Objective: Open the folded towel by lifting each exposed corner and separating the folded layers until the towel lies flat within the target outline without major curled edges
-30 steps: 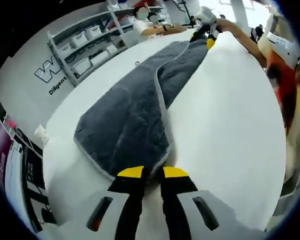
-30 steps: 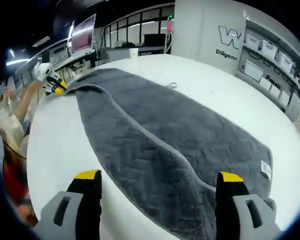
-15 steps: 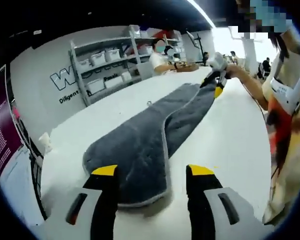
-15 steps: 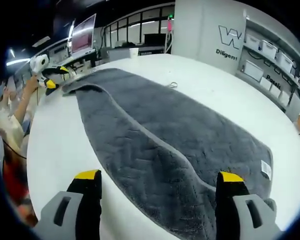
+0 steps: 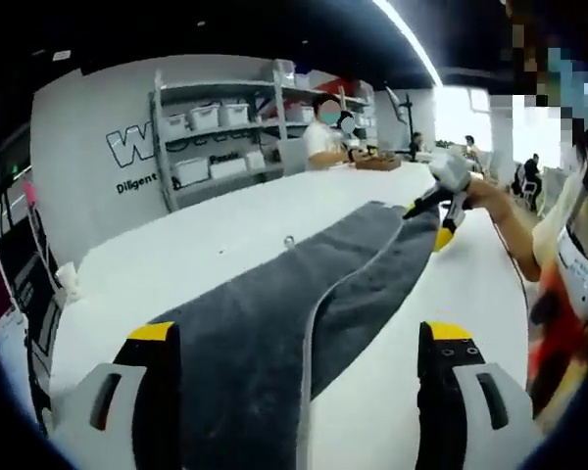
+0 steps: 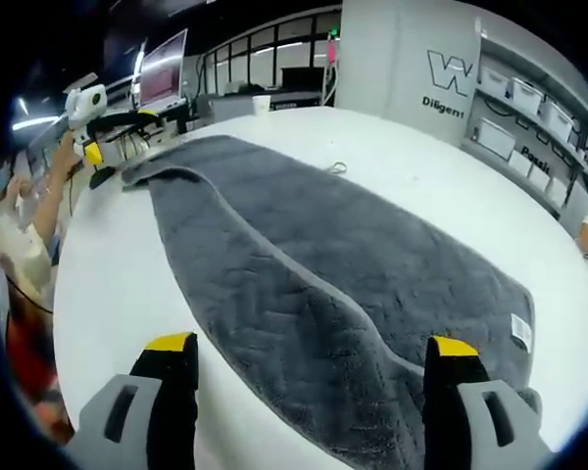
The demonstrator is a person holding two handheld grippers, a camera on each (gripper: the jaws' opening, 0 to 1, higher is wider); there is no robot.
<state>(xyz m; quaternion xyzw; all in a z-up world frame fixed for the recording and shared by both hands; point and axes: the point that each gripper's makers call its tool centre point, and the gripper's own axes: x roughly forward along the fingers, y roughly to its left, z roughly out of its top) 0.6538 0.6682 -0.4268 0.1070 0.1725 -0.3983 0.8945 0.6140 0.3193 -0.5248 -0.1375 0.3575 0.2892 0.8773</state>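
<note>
Item: grey towel, long, still folded lengthwise, on white tabletop.
Left gripper: jaws wide, empty, above the towel's end.
Right gripper: jaws wide, empty, straddling the folded edge toward 12 o'clock.
Risk: pinching both layers, dragging the towel instead of unfolding.

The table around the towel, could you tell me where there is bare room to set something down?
Bare white table runs along the towel's folded side, toward the person. A second bare strip lies between the towel and the shelving side. The far end near the left gripper is crowded, as is the end between the right gripper's open jaws.
</note>
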